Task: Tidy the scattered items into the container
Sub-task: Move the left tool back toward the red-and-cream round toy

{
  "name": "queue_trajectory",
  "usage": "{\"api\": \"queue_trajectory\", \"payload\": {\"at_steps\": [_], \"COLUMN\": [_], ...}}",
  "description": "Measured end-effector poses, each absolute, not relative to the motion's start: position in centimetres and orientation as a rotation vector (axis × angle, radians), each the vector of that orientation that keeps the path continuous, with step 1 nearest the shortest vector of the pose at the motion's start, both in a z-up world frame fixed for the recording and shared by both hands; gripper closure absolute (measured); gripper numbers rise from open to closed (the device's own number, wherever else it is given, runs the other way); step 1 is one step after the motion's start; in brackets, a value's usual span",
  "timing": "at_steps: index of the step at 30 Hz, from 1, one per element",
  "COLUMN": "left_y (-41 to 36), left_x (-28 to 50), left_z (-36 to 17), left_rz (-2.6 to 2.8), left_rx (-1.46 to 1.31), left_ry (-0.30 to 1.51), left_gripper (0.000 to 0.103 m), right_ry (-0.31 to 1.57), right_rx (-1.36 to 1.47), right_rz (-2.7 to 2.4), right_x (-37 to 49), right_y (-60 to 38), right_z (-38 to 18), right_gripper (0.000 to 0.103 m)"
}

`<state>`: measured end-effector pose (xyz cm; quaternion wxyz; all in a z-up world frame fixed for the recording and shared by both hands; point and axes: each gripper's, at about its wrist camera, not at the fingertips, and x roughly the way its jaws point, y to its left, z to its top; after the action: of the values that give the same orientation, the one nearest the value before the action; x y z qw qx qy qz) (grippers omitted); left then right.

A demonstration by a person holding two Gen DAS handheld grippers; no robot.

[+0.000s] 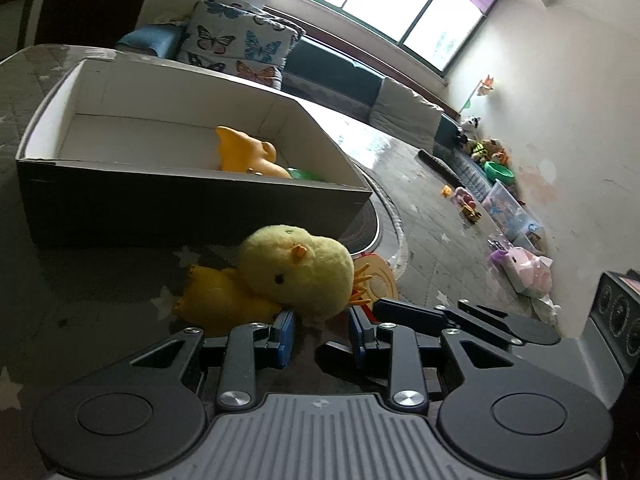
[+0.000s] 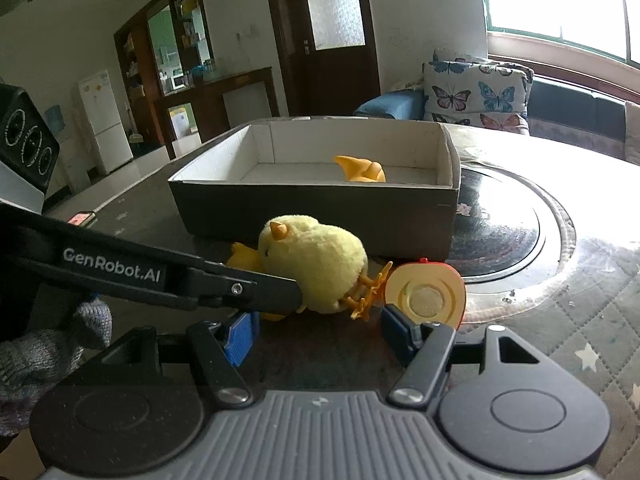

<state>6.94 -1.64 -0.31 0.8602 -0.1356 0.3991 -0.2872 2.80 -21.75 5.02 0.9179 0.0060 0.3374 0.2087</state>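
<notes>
1 orange toy point(image 1: 248, 152) already lies in the box point(image 1: 192, 204); the chick point(image 1: 296, 268) and disc point(image 2: 426, 298) wait on the worktop point(image 2: 560, 320). Left gripper point(image 1: 320, 332) and right gripper point(image 2: 316, 334) fingers apart, holding nothing.

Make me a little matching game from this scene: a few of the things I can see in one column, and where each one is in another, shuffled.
Things:
1. plush chick
2. orange rubber toy
3. butterfly cushion
4. round orange disc

Places:
A. inside the box
B. on the sofa behind the table
C. on the table, lying before the box
D. on the table, beside the chick's feet

Pairs: 1-C, 2-A, 3-B, 4-D
</notes>
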Motion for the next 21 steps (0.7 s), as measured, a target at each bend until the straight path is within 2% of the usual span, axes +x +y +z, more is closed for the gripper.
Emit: {"api": "queue_trajectory", "payload": {"at_steps": [21], "left_y": [-2.6], "left_x": [6.3], "left_z": [0.1], "left_rz": [-0.582], "left_rx": [-0.257], "left_ry": [0.835], "left_gripper": [0.071], "right_ry": [0.673], "right_rx": [-0.023], "right_rz": [0.452], "right_x": [3.4], "right_y": [-21.5], "right_z": [4.5], "right_gripper": [0.034]}}
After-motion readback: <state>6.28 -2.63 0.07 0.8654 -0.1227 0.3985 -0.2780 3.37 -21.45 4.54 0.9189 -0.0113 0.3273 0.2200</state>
